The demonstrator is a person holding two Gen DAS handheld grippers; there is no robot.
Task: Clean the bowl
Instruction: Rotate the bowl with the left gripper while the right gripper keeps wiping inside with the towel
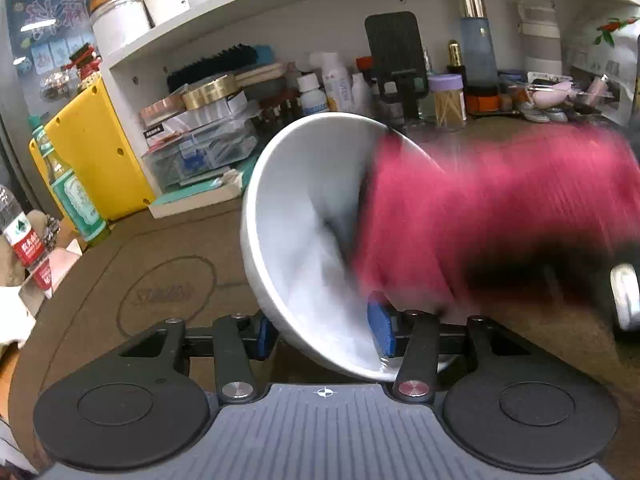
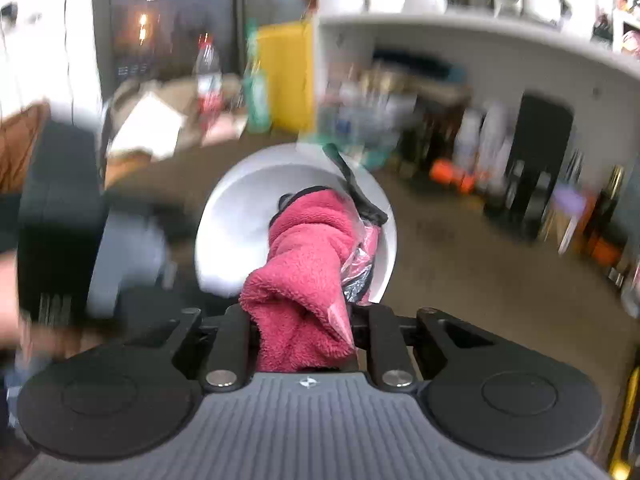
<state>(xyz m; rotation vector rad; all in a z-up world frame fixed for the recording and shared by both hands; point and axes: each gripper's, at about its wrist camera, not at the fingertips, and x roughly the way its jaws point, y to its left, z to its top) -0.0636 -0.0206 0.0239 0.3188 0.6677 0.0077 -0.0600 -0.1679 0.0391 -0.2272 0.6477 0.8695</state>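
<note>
Inside, white bowl [image 1: 304,216] tilted, pink-ragged

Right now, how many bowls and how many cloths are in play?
1 bowl, white, tilted on its side and clamped at the rim by the left gripper. 1 pink cloth, held in the right gripper and pushed into the bowl. No others show.

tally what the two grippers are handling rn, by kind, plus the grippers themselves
Bowl: 1, white, tilted, clamped at its rim by the left gripper
Cloth: 1, pink, clamped in the right gripper, pushed into the bowl
Grippers: 2
Total: 4
</note>
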